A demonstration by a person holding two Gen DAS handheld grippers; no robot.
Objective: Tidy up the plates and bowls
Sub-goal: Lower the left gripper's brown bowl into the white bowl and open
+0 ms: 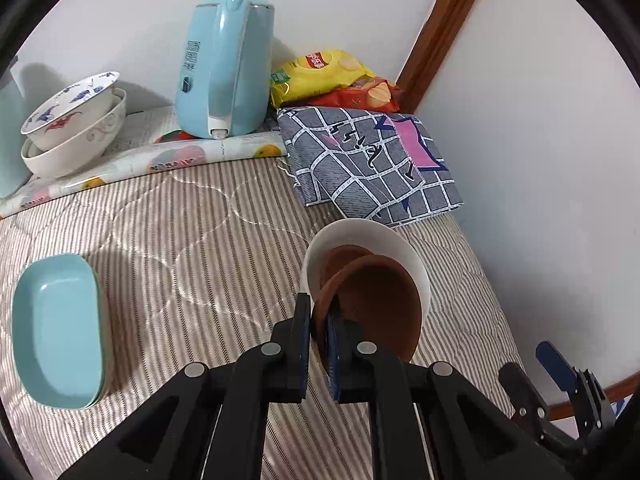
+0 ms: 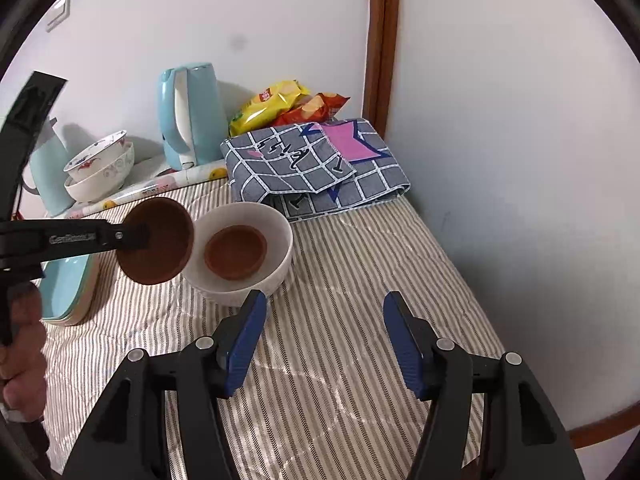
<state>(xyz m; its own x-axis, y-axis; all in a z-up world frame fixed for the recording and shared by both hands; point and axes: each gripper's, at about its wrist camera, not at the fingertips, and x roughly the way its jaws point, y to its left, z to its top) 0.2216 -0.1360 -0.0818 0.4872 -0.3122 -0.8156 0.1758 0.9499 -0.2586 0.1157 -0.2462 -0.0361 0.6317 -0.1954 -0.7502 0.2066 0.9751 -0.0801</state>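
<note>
Left wrist view: the left gripper (image 1: 319,330) is clamped on the near rim of a brown saucer (image 1: 372,304), held tilted on edge in the air, its far side overlapping the white bowl (image 1: 408,256) just ahead, where a second brown saucer (image 1: 340,258) peeks out. Off to the left sit the stacked blue dishes (image 1: 56,332), well apart, with open striped bedding (image 1: 180,220) between; patterned bowls (image 1: 72,128) nest at the far left by the kettle (image 1: 228,68)

Right wrist view: the right gripper (image 2: 324,344) stands open and empty, the white bowl (image 2: 280,224) ahead and left of its left finger. The held saucer (image 2: 168,244) hangs just left of the bowl's rim, so the left hand looks nearer the blue stack (image 2: 68,284); a folded cloth (image 2: 320,168) crowds the bowl's far side
</note>
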